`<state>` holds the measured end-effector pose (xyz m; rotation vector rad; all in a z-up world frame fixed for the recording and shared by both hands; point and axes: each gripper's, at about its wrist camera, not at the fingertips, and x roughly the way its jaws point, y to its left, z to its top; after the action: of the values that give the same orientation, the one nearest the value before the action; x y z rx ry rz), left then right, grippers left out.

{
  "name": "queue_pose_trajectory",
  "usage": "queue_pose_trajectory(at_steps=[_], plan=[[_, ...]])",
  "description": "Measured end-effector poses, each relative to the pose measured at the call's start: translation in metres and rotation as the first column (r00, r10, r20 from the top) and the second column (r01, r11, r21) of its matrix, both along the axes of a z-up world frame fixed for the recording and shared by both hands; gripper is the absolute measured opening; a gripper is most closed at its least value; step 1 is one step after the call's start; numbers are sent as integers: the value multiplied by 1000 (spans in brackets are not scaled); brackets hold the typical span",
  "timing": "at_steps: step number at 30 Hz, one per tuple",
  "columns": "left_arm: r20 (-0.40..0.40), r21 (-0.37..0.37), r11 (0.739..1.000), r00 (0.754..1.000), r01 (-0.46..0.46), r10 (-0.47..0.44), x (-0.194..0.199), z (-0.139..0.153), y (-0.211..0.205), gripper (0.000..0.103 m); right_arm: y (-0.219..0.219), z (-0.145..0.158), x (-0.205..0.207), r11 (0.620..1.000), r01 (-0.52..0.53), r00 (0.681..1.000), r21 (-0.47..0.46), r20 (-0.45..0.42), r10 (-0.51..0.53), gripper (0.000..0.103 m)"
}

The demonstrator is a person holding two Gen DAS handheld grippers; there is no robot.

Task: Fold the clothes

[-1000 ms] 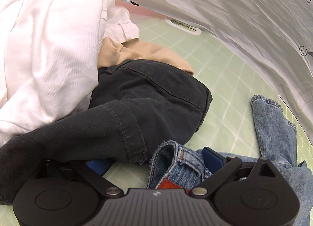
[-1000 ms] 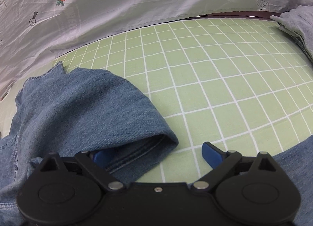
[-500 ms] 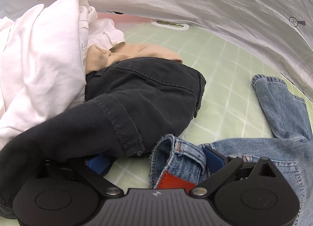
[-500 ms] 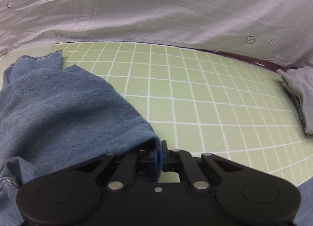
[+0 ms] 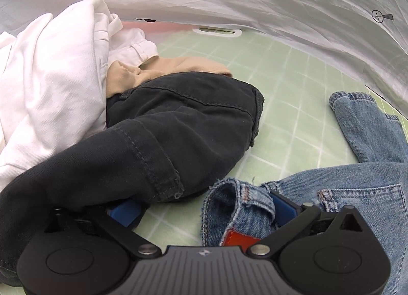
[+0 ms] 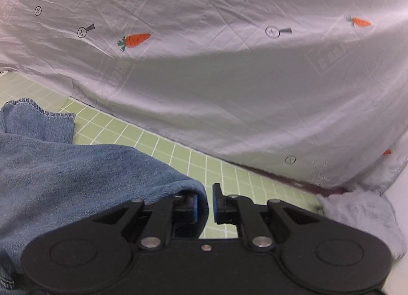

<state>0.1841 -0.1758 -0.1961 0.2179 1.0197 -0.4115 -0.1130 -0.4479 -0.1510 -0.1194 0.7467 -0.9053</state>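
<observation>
Probably a staged recording setup: gridded green mat (image 6: 193, 162), carrot-print sheet backdrop (image 6: 229, 65).

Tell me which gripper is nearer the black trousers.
Left. The left gripper sits against the black trousers, one finger under them. The right gripper pinches the jeans, trousers unseen.

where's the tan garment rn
In the left wrist view, upper left of centre: the tan garment is wedged between the white clothes and the black jeans lying over it.
</observation>
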Motion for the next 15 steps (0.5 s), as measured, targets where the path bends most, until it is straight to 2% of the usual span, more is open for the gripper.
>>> queue_pose_trajectory(at_steps=[2, 5, 9, 12, 15], plan=[[-17, -5, 1000, 1000, -17, 17, -1, 3, 0, 98, -10, -14, -9, 986, 72, 997, 150, 32, -77, 28], [-39, -22, 999, 999, -35, 34, -4, 8, 3, 92, -21, -29, -33, 931, 160, 970, 328, 123, -210, 43], [-62, -63, 997, 997, -41, 37, -5, 11, 10, 88, -28, -47, -58, 837, 198, 929, 510, 176, -326, 49], [-85, -87, 995, 996, -45, 37, -3, 12, 14, 85, -24, -62, -62, 789, 177, 921, 589, 183, -343, 51], [-134, -137, 988, 989, -76, 57, 0, 17, 22, 80, -15, -67, -61, 756, 136, 914, 640, 214, -345, 52]])
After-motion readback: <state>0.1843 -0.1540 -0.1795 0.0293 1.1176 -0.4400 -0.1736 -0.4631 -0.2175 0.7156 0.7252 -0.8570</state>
